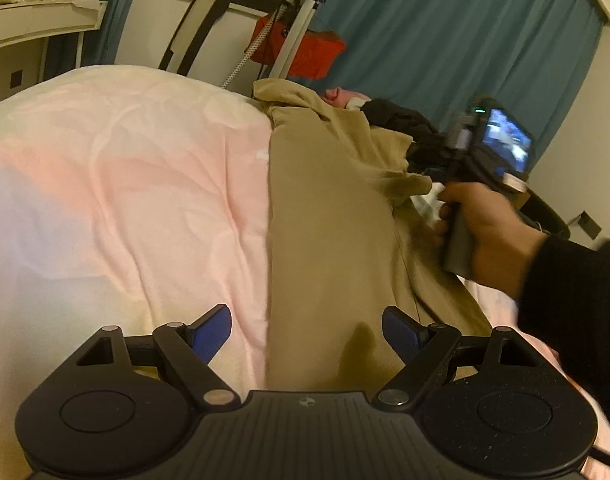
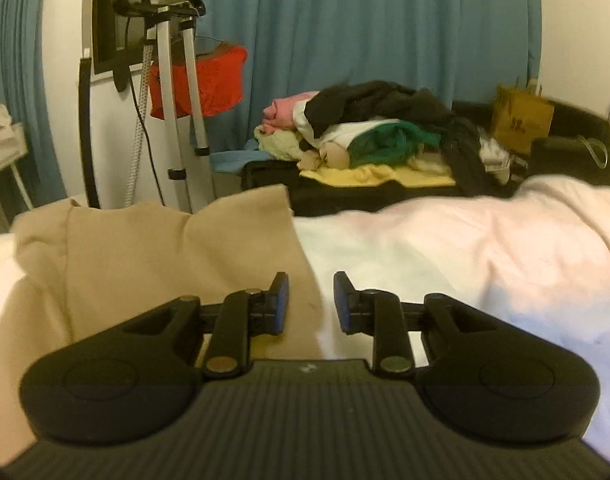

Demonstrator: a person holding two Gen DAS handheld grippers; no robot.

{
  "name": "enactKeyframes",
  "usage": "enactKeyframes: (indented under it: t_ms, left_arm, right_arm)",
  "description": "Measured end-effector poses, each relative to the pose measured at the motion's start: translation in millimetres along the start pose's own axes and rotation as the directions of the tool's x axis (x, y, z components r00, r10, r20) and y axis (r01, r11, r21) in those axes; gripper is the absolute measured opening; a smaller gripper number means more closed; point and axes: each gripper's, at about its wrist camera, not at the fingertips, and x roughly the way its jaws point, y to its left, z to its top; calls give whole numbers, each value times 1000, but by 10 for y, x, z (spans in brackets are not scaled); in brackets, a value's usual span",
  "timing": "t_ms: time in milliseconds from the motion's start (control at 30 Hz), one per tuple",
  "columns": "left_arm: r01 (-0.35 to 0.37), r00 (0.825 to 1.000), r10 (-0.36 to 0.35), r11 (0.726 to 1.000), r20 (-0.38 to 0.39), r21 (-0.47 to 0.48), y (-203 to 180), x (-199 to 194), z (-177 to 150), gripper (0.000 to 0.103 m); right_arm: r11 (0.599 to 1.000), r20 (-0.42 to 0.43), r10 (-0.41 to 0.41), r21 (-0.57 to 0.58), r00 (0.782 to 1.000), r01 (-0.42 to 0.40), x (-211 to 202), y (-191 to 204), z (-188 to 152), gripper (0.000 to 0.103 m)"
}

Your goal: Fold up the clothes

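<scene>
**Tan garment flat on the bed, both grippers released**

While you look through the left wrist camera, your left gripper (image 1: pixel 307 336) hangs just above the bed with its jaws spread wide and nothing between the blue pads (image 1: pixel 211 336). The tan garment (image 1: pixel 329 216) lies stretched along the pale pink bedspread (image 1: pixel 125 184), its straight left edge running away from you; that edge passes between your two fingers, so the right pad sits over the cloth and the left pad over bare bedspread. Farther along, the garment bunches into folds near the far end of the bed. Your right hand (image 1: pixel 489 232), in a dark sleeve, grips the handle of the other tool over the garment's rumpled right side; its jaws are hidden from this side, so their stance cannot be told from here.

Through the right wrist camera, your right gripper (image 2: pixel 311 304) is also let go, jaws parted with a clear gap and nothing held. The tan garment lies ahead and to the left, its upper edge rising in soft peaks; its right border runs close under the left finger, while the right finger is over white bedspread. Beyond the bed sits a pile of clothes (image 2: pixel 377 132) on a dark surface, with a white stand (image 2: pixel 177 92), a red cloth (image 2: pixel 209 80) and blue curtains (image 2: pixel 345 24) behind.
</scene>
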Motion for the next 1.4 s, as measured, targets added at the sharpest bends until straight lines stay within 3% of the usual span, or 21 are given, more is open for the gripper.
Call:
enactKeyframes:
  t_ms: [133,233,467,500,567,633,667,767,867,1000,1133,1167,1233,1333,1400]
  left_arm:
    - [9,1000,-9,1000,-10,3,-17,-24,-5,84]
    - [23,999,-23,1000,-32,9,-86,-121,-46,84]
    - [56,995,-54,998,-83,22,-246,-349,-141,84]
    - [56,994,-54,998,-95,19,-248,-396,-151,84]
    - [54,991,-52,999,-123,10,-243,-497,-170,84]
    - [65,986,-72,997,-151,-50,-165,-604,-201,84]
    - [66,984,-79,994,-161,-85,-121,-664,-226,84]
    - [47,970,-98,973,-221,-225,46,-758,-321,84]
    - [31,955,-127,942,-269,-334,193,-777,-442,84]
    - [14,940,-145,921,-309,-388,257,-784,-580,82]
    - [71,902,-256,882,-347,-466,256,-747,-720,81]
    - [69,900,-256,884,-354,-463,249,-746,-732,80]
    - [59,899,-242,893,-365,-447,231,-747,-745,73]
    - [46,904,-229,891,-361,-451,260,-779,-770,48]
    - [38,910,-224,884,-349,-467,304,-814,-789,4]
  right_arm:
    - [994,-10,112,0,994,-112,-624,-229,-108,28]
    - [982,-27,191,0,981,-191,-1317,-358,-322,28]
    - [946,-66,305,139,950,-294,-2618,-727,-695,30]
    - [941,-69,316,147,946,-304,-2760,-764,-735,34]
    - [939,-86,321,161,943,-305,-2979,-842,-832,54]
    - [928,-117,333,213,935,-304,-3093,-936,-968,79]
    - [922,-134,342,241,930,-304,-3140,-983,-1039,83]
    - [887,-249,390,360,887,-289,-3107,-1088,-1258,83]
    - [822,-306,442,514,843,-244,-3005,-1227,-1438,83]
    - [753,-346,464,640,816,-156,-2870,-1376,-1603,83]
    - [700,-378,486,708,788,-93,-2750,-1485,-1762,82]
    - [682,-376,497,726,782,-84,-2745,-1511,-1808,82]
    - [664,-375,502,744,779,-70,-2759,-1551,-1846,81]
    - [665,-385,485,746,785,-45,-2807,-1582,-1868,80]
    - [670,-394,467,742,791,-26,-2833,-1597,-1880,75]
